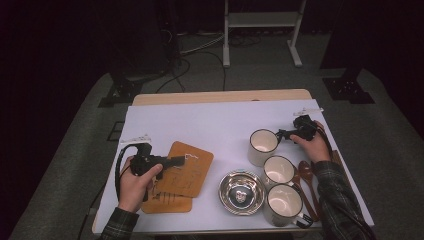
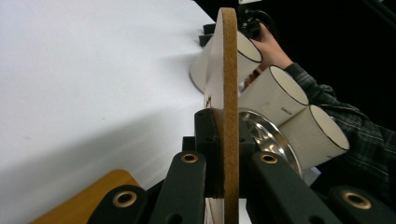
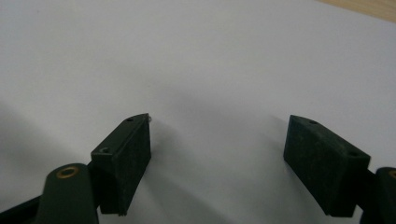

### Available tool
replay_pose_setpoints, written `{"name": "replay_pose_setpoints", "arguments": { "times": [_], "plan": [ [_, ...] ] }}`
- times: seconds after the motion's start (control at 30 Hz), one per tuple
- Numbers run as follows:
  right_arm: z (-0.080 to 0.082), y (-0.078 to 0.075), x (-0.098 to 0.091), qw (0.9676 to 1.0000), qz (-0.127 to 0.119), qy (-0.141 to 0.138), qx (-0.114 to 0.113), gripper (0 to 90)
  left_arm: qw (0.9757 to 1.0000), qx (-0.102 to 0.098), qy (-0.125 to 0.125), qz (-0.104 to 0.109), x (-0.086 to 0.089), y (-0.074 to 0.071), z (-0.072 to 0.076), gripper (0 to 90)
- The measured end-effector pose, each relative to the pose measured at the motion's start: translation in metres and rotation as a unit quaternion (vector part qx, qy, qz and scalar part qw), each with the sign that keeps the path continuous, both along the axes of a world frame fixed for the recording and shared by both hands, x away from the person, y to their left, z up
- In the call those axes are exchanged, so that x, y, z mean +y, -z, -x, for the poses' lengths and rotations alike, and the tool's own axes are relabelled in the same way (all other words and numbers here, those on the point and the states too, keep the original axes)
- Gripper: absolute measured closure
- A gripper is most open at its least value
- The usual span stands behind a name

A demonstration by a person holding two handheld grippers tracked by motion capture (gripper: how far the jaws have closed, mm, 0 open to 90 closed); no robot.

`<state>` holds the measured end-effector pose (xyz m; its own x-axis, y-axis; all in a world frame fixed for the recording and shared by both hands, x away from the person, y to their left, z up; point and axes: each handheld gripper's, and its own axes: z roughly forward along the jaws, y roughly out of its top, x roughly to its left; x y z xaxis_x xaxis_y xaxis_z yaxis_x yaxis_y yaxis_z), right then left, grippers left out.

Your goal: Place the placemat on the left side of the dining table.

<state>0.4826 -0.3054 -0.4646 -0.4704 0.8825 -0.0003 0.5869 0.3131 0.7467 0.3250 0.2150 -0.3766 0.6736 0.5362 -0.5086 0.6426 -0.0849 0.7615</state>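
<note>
While the left gripper (image 1: 176, 161) clamps down on the upper cork mat (image 1: 188, 167), its jaws pinch the board's edge on both faces, and in the left gripper view that mat (image 2: 228, 93) stands edge-on between the black jaws, a thin tan strip rising straight up the frame. A second mat (image 1: 167, 202) lies flat beneath it on the white table cover (image 1: 200, 122), near the front left corner, partly covered by the top one. Over on the right, the right gripper (image 1: 283, 133) sits just beside the farthest white mug (image 1: 263, 146), jaws spread wide with nothing between them; the right gripper view confirms it, two black pads (image 3: 123, 163) well apart over bare white sheet. Two more mugs (image 1: 278, 170) line up toward the front edge, the nearest one (image 1: 285, 204) close to the person's right sleeve. A shiny steel bowl (image 1: 242, 192) sits just left of those, between mugs and mats. Dark wooden spoons (image 1: 306, 175) lie right of the mugs.
</note>
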Motion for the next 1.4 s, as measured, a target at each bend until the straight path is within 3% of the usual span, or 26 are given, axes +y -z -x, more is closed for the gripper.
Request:
{"name": "replay_pose_setpoints", "arguments": {
  "times": [0.23, 0.63, 1.4],
  "plan": [
    [0.0, 0.0, 0.0, 1.0, -0.001, 0.0, 0.0, 21.5, 0.9997, -0.013, -0.006, -0.018, -0.004, -0.005, -0.008, 86.3],
    [0.0, 0.0, 0.0, 1.0, -0.001, 0.001, 0.0, 21.3, 0.999, -0.026, -0.017, -0.031, -0.006, -0.013, -0.025, 86.3],
    [0.0, 0.0, 0.001, 0.9999, 0.009, 0.013, -0.003, 16.2, 0.9973, -0.044, -0.038, -0.044, -0.003, -0.023, -0.058, 86.3]
  ]
}}
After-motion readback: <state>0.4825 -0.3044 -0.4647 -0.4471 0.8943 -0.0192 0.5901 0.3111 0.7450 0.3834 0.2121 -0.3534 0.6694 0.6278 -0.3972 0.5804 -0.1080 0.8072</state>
